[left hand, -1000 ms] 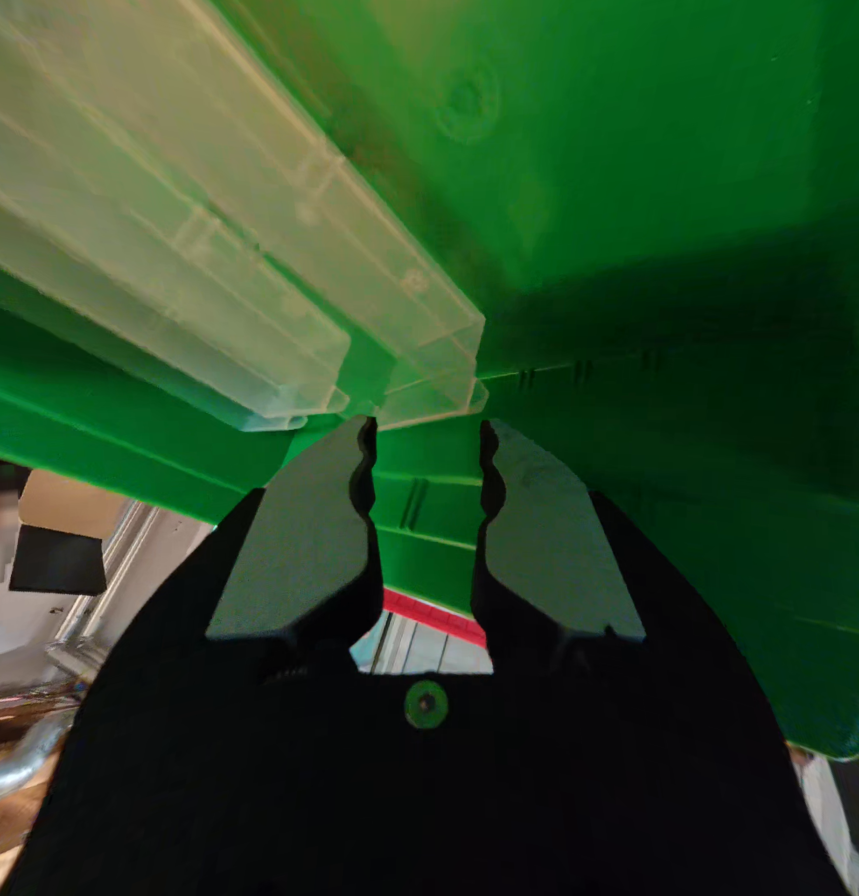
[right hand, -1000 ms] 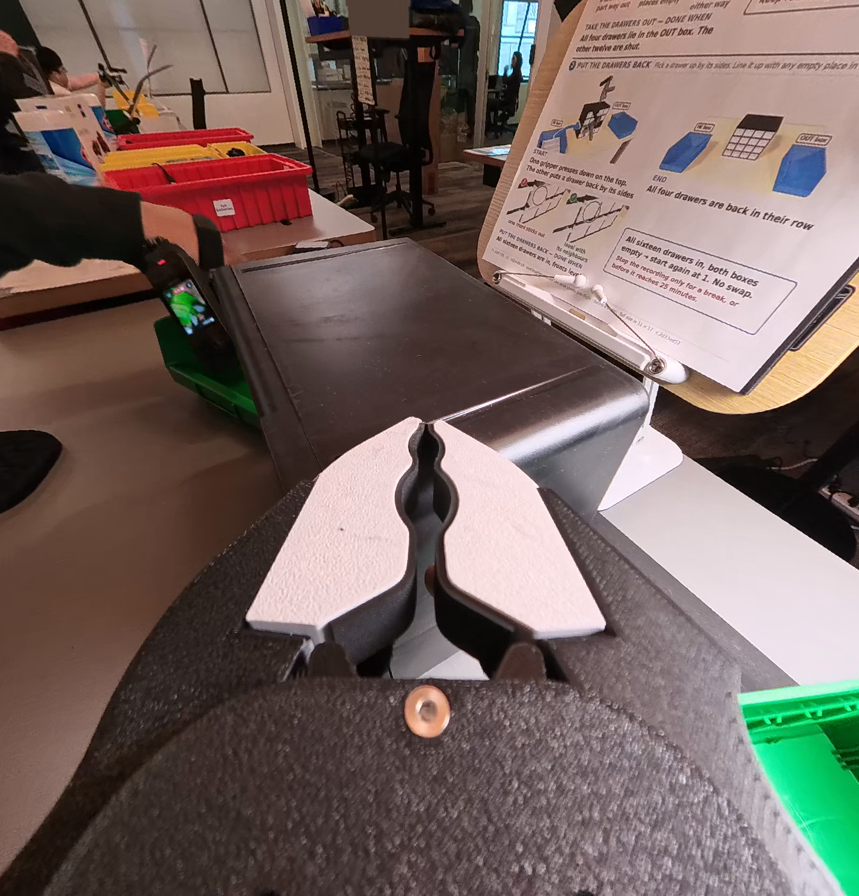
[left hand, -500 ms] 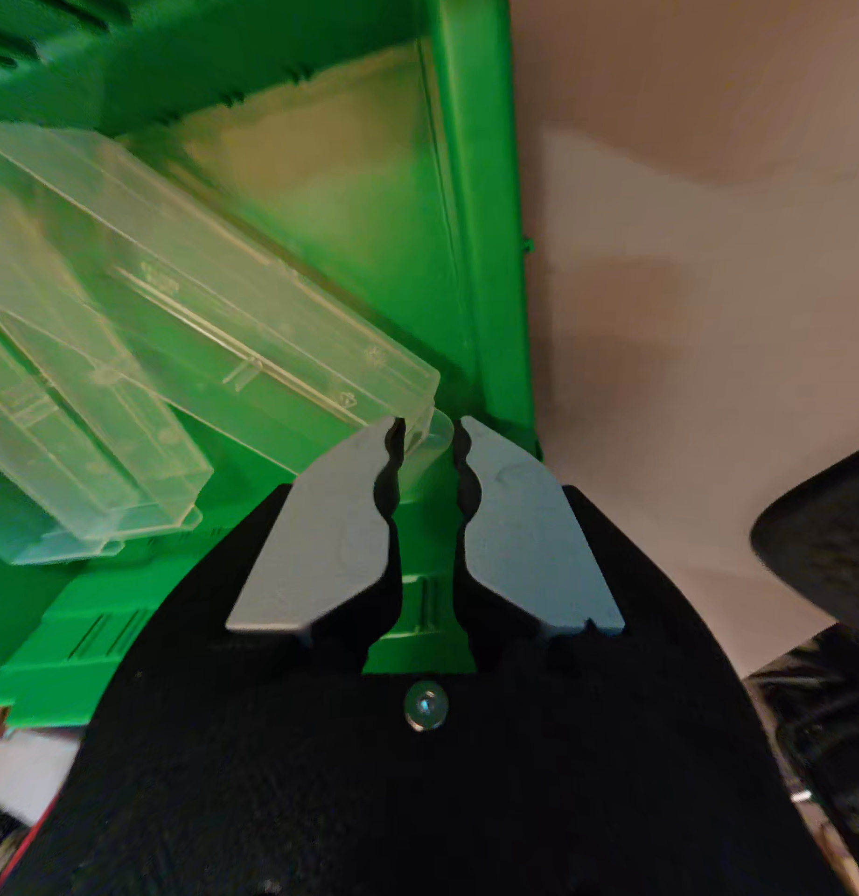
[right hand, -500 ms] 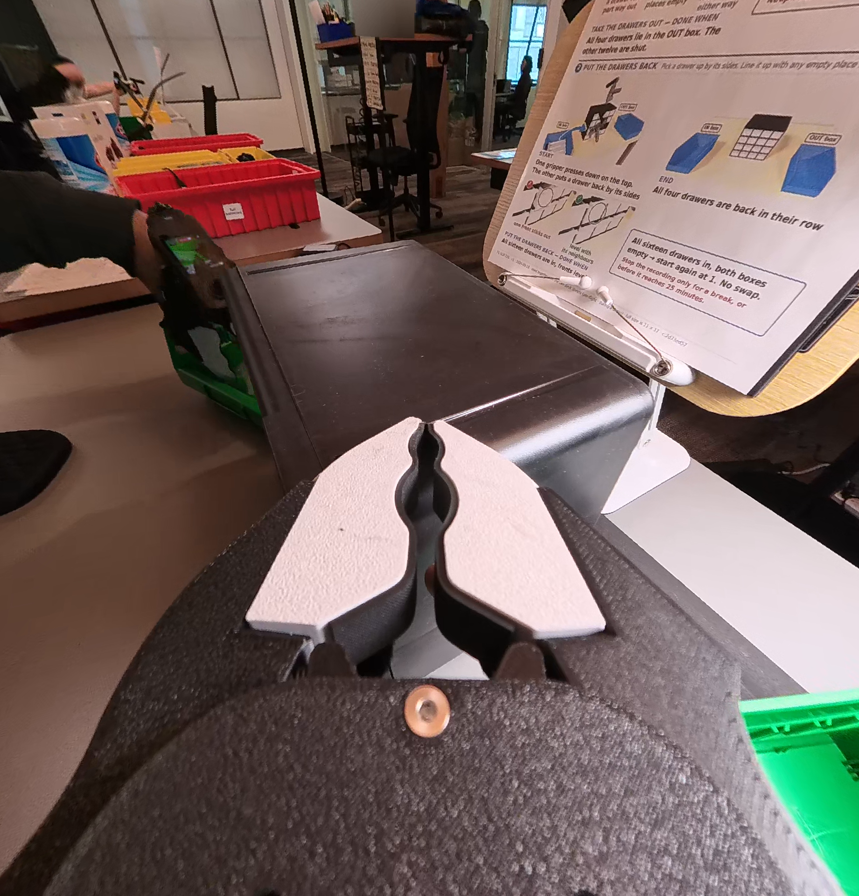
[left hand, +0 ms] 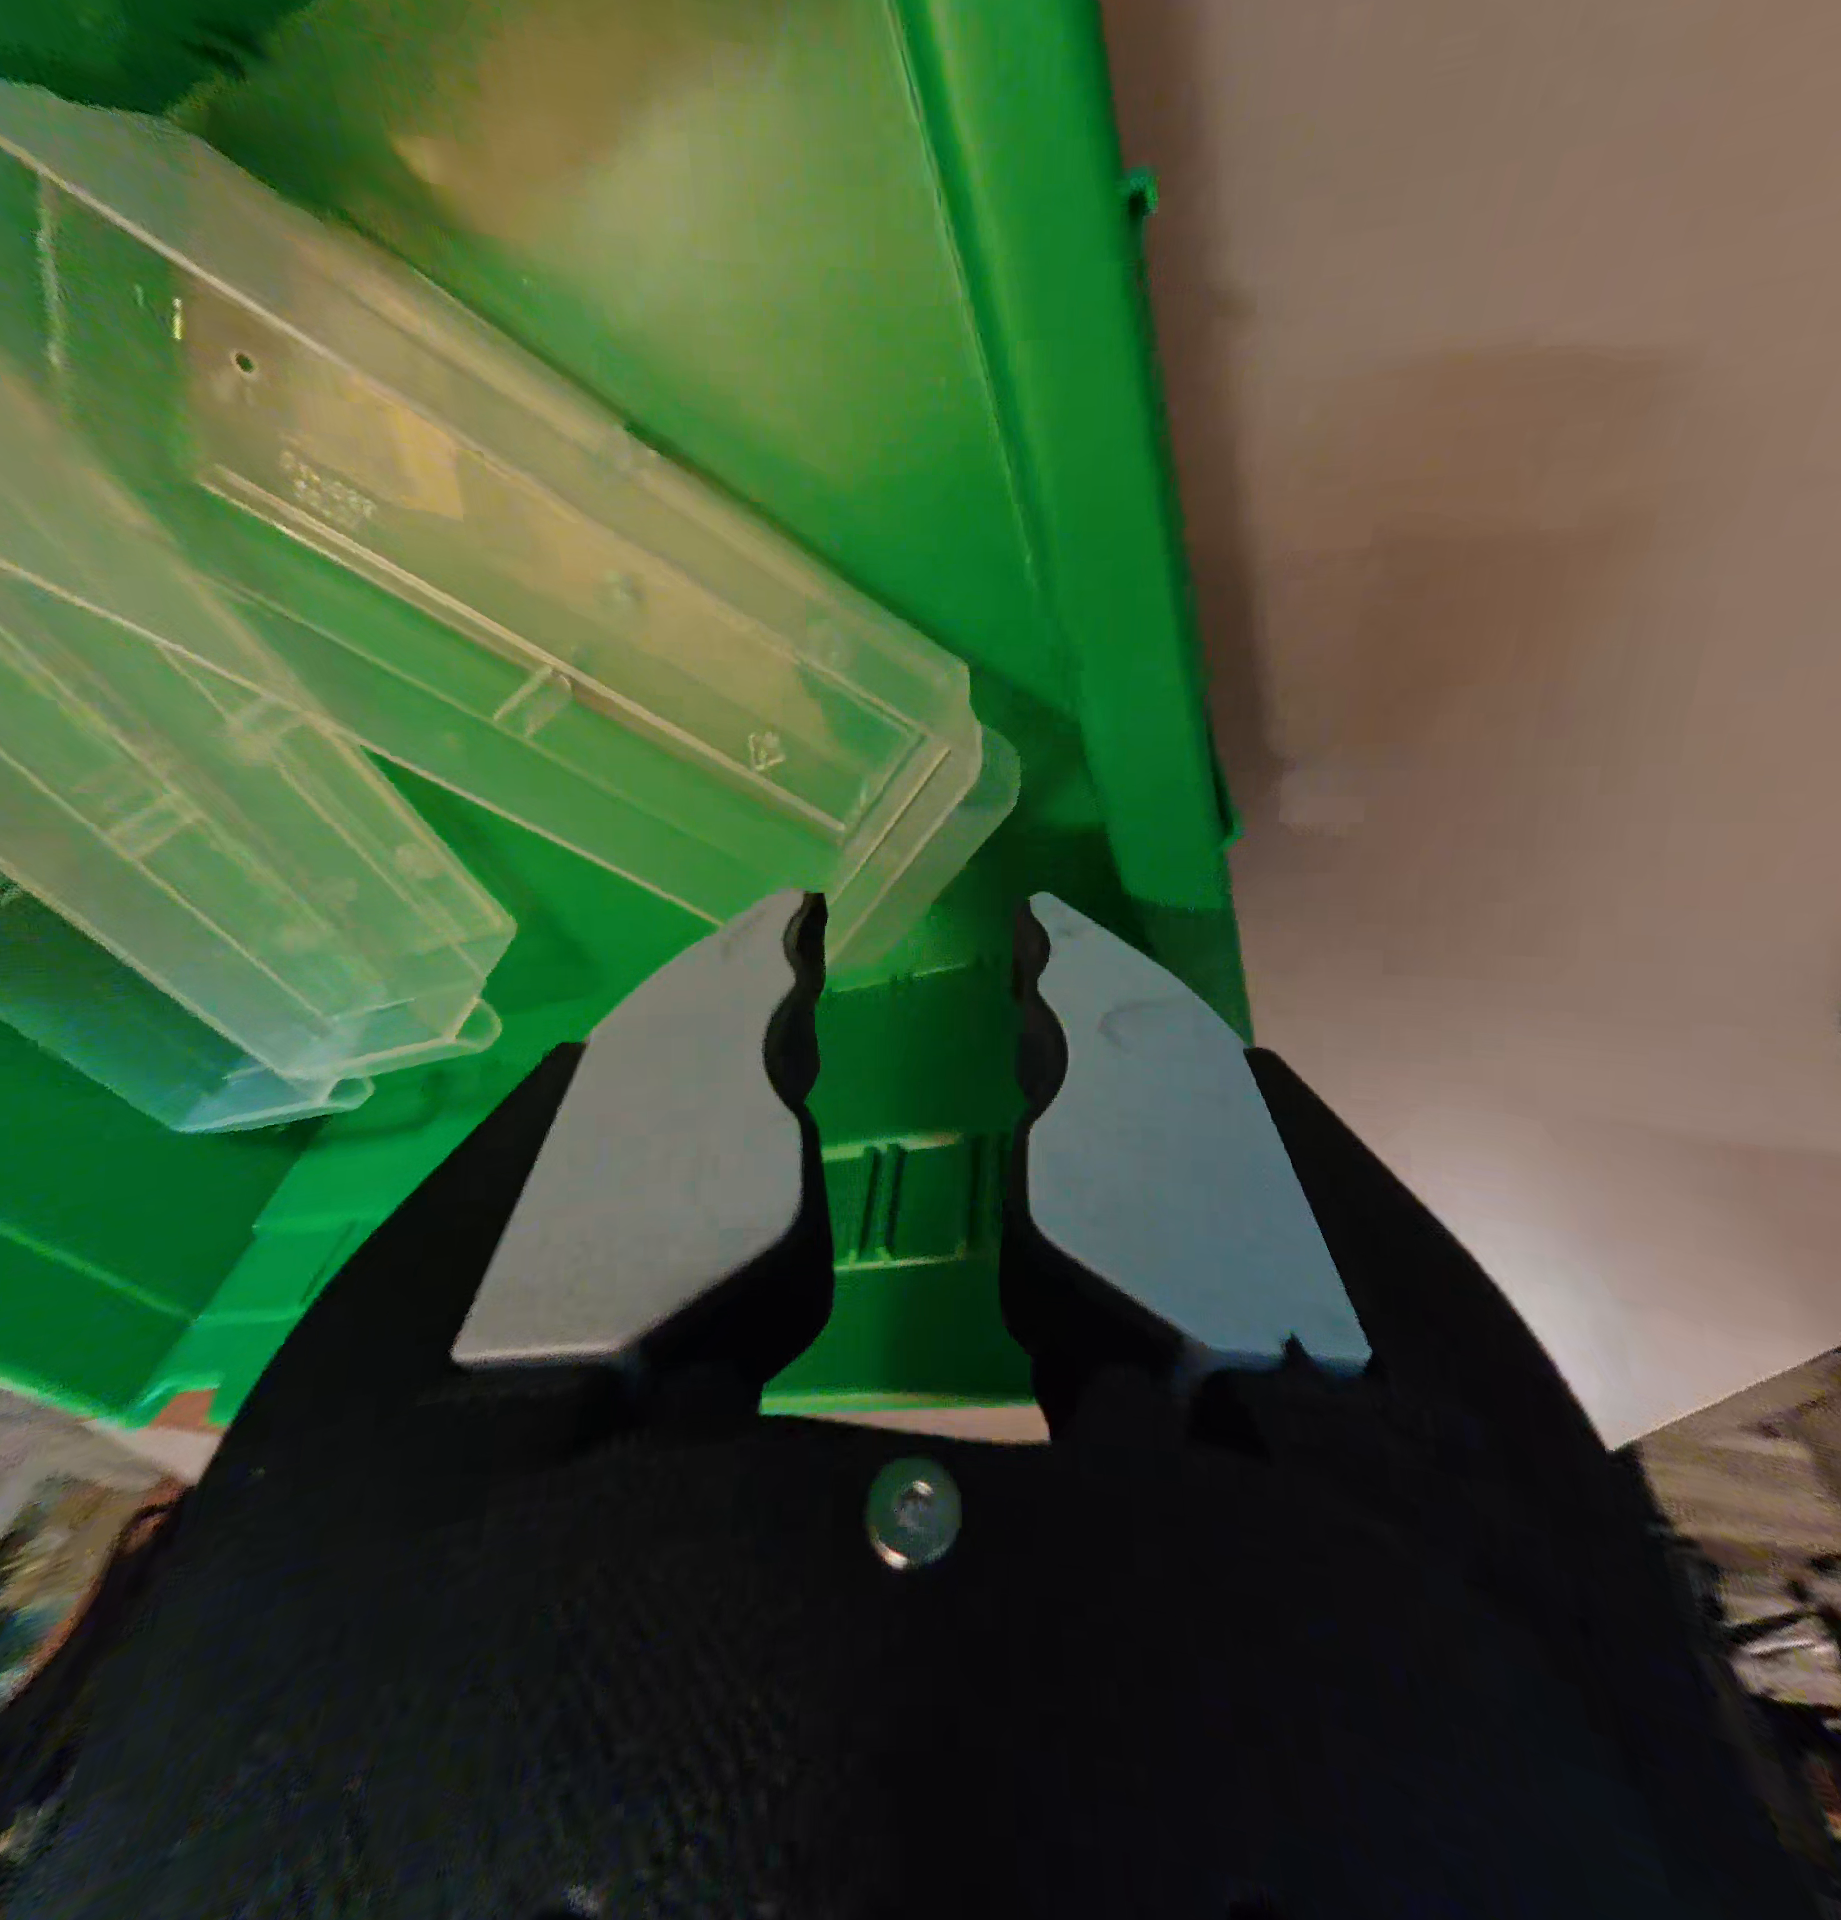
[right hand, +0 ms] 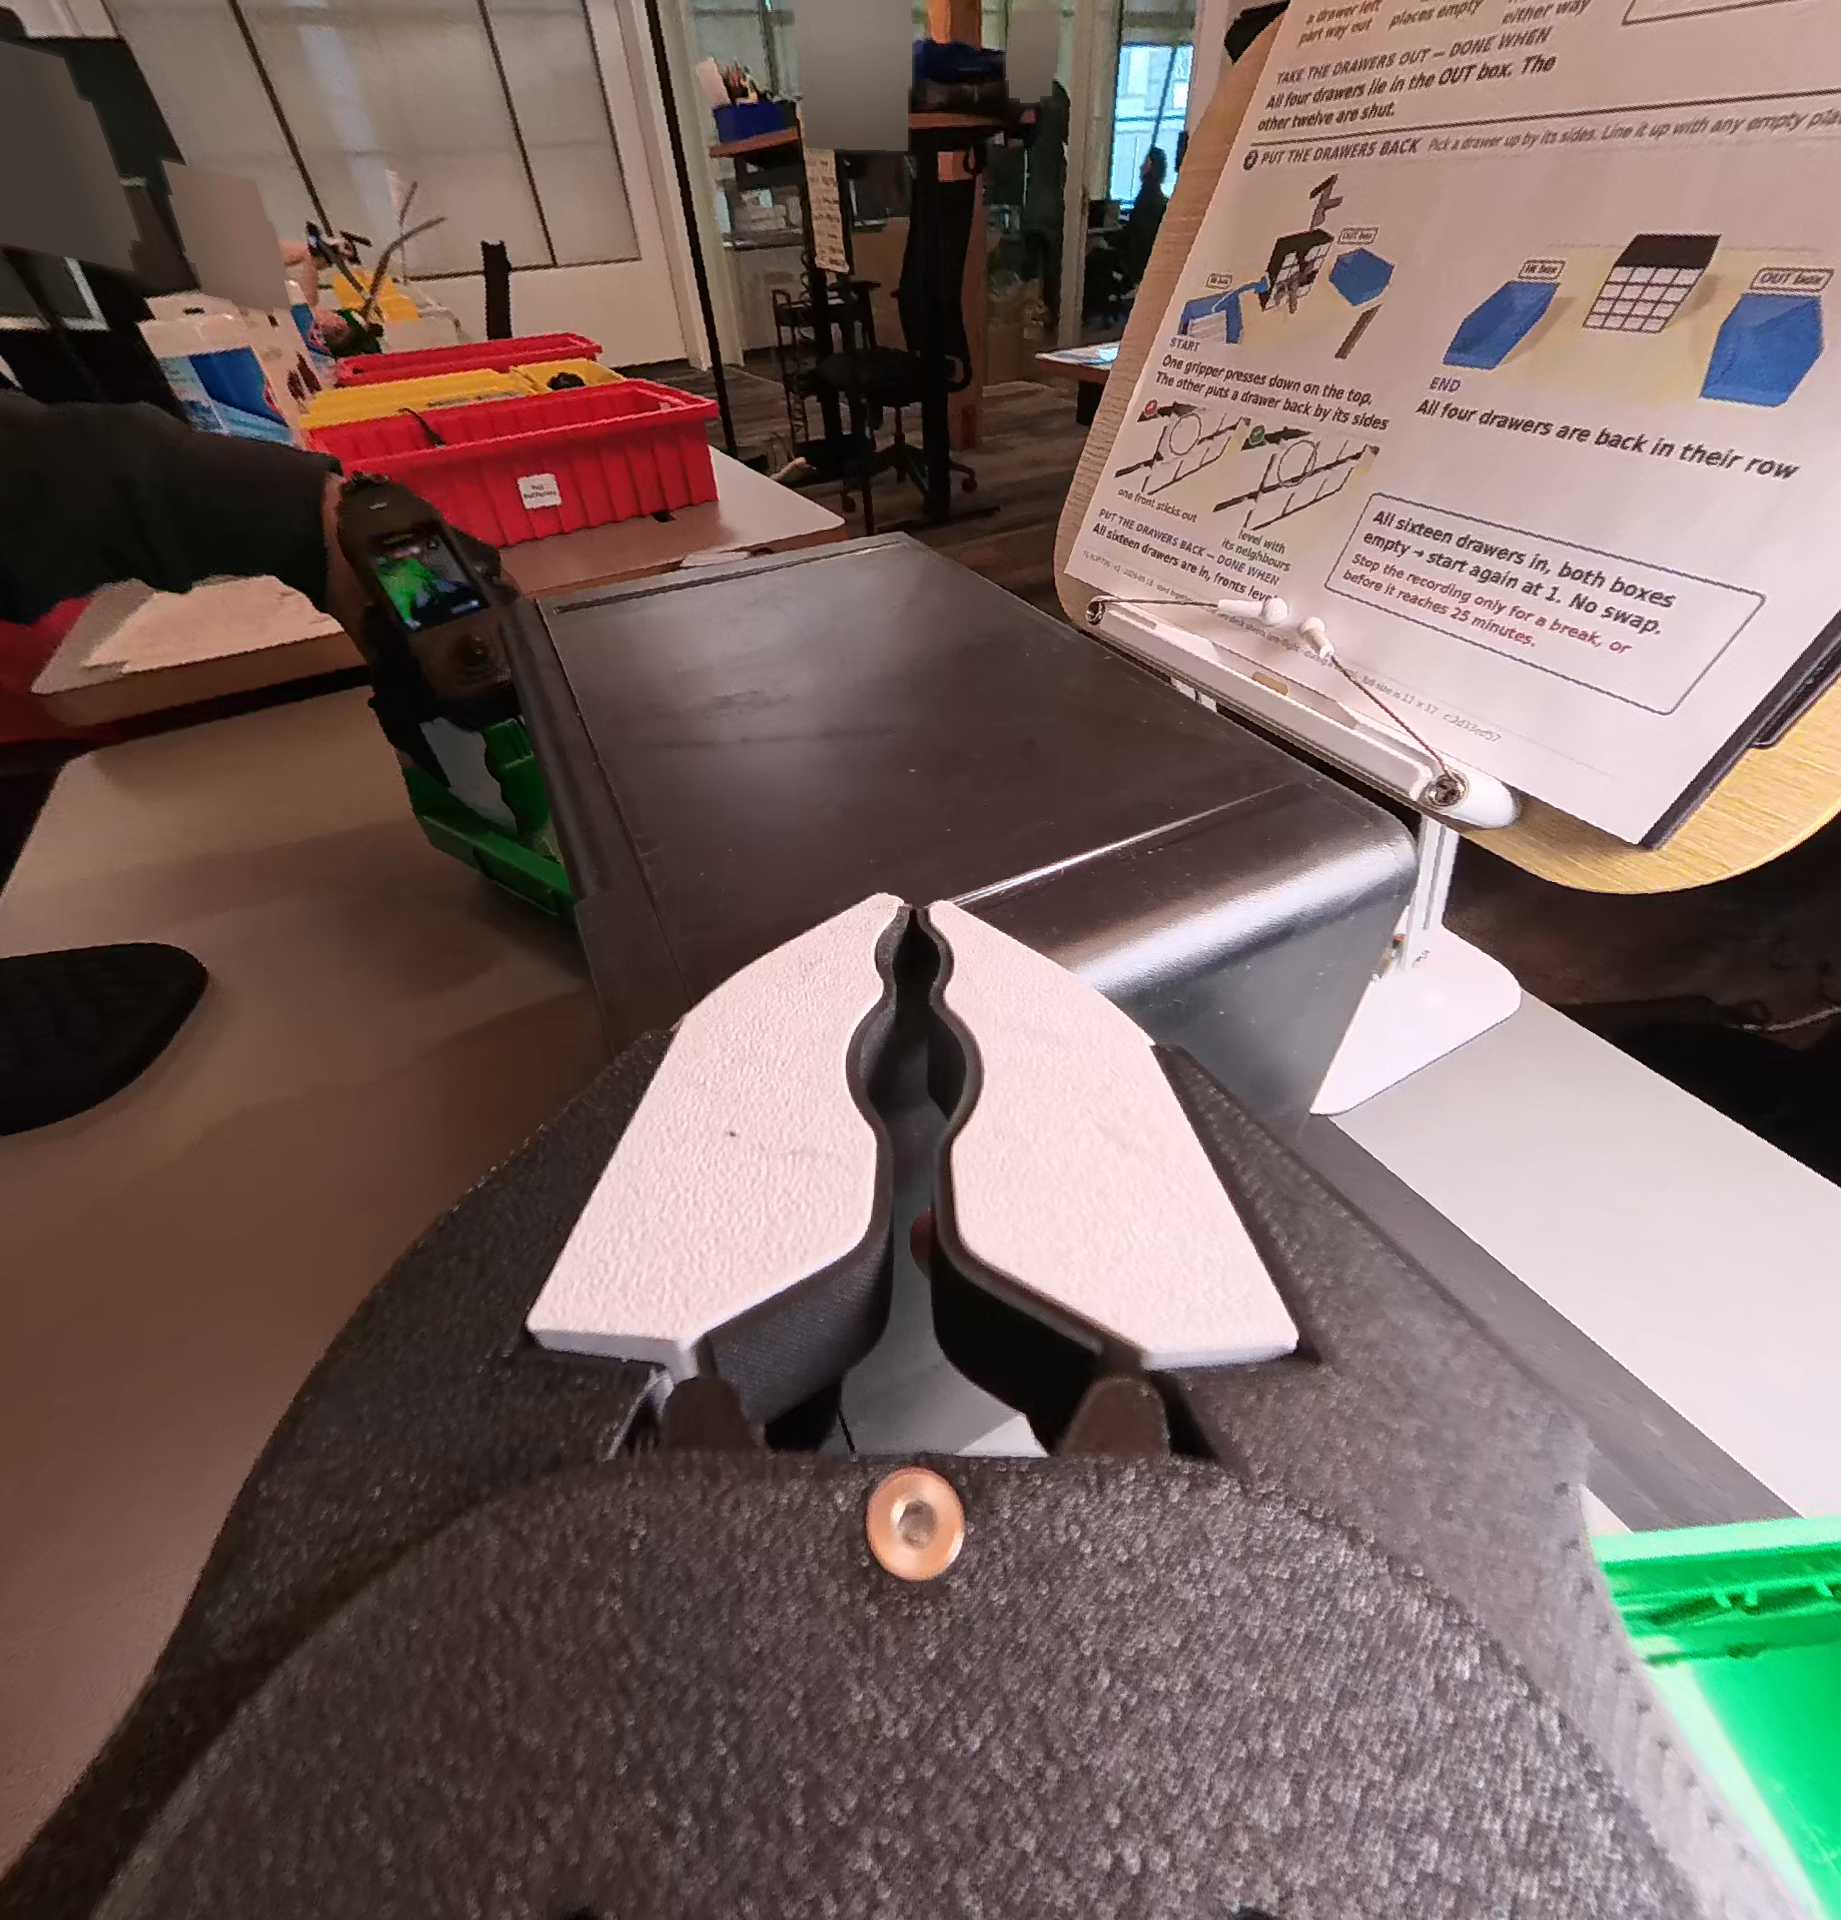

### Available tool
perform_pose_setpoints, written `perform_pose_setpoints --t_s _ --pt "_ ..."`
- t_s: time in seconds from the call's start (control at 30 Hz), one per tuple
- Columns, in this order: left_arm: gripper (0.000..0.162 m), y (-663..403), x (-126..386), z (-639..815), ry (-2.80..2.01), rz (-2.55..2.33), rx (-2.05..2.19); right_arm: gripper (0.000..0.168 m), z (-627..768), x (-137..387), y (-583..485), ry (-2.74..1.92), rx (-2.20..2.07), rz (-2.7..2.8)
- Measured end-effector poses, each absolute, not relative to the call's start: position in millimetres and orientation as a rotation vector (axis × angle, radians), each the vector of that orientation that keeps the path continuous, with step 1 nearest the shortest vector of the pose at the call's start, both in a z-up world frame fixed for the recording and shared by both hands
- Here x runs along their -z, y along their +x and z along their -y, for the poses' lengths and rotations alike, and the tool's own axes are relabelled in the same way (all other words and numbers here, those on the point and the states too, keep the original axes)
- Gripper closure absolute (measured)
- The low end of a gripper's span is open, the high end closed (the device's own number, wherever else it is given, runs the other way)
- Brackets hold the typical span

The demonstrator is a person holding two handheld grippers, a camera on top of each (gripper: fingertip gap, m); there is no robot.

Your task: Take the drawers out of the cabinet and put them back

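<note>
In the left wrist view my left gripper (left hand: 921, 914) is open over the near right corner of a green bin (left hand: 1051, 520). A clear plastic drawer (left hand: 480, 582) lies slanted in the bin, its end just beyond my left fingertip and not held. A second clear drawer (left hand: 220, 883) lies to its left. My right gripper (right hand: 914, 914) is shut and empty, its tips against the near end of the black cabinet's top (right hand: 843, 707). The left gripper (right hand: 428, 623) also shows far off in the right wrist view, above that green bin (right hand: 500, 831).
An instruction board (right hand: 1518, 364) on a white stand leans right of the cabinet. Another green bin (right hand: 1747, 1662) sits at the lower right. Red and yellow bins (right hand: 542, 457) stand on a table behind. A black pad (right hand: 64, 1029) lies at the left on the tan tabletop (left hand: 1518, 520).
My left gripper swung from the bin's green wall to its corner beside the tabletop, and its jaws have widened. My right gripper has stayed shut on the cabinet top.
</note>
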State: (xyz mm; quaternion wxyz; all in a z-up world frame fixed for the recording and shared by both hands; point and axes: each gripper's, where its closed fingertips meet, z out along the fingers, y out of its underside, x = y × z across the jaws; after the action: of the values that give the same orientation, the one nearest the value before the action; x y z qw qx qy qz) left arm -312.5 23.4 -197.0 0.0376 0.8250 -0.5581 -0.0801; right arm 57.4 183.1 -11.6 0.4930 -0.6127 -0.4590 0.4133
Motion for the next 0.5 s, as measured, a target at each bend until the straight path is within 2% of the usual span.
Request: perform_pose_setpoints --t_s 0.17,0.33,0.5 --pt "0.127 -320 205 -25 2.390 1.867 0.417 0.168 -183 12 57 -1.480 -1.032 1.108" --pt "0.141 -320 212 -32 2.436 1.892 0.488 0.168 -183 12 57 -1.479 -1.033 1.108" --pt "0.143 -306 189 -28 2.581 1.844 0.401 0.168 -183 12 57 -1.480 -1.027 1.109"
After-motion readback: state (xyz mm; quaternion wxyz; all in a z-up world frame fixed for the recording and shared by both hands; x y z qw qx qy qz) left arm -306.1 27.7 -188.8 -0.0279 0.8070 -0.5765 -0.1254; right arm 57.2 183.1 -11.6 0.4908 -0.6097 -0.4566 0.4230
